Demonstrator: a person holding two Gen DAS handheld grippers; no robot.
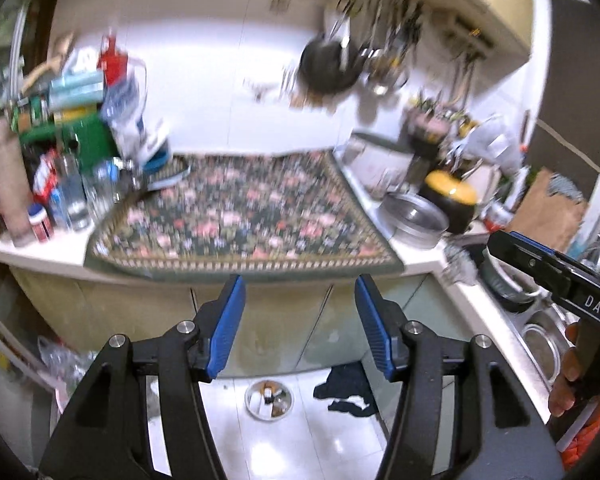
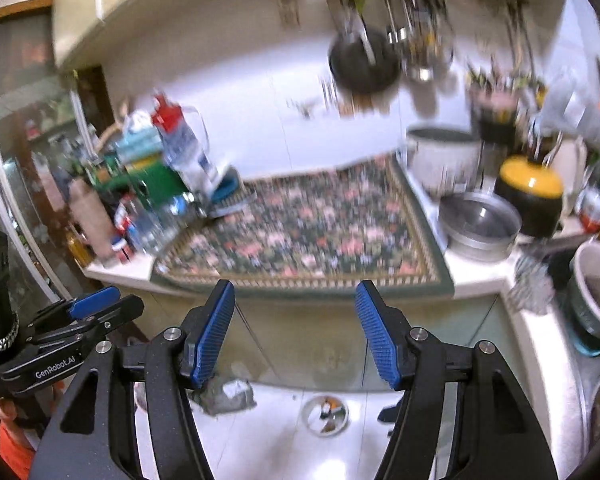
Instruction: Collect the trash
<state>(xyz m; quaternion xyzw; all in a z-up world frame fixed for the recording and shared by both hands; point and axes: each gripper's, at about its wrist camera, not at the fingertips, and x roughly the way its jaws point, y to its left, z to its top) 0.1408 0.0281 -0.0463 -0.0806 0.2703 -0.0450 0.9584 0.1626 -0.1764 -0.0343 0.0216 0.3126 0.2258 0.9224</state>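
Both the left tool (image 1: 300, 324) and right tool (image 2: 295, 330) gape wide, empty, facing the floral-clothed tabletop (image 1: 244, 220); a small waste bowl (image 1: 269, 400) sits on the floor at six o'clock.

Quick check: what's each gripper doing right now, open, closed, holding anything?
Left gripper: open, holding nothing.
Right gripper: open, holding nothing.
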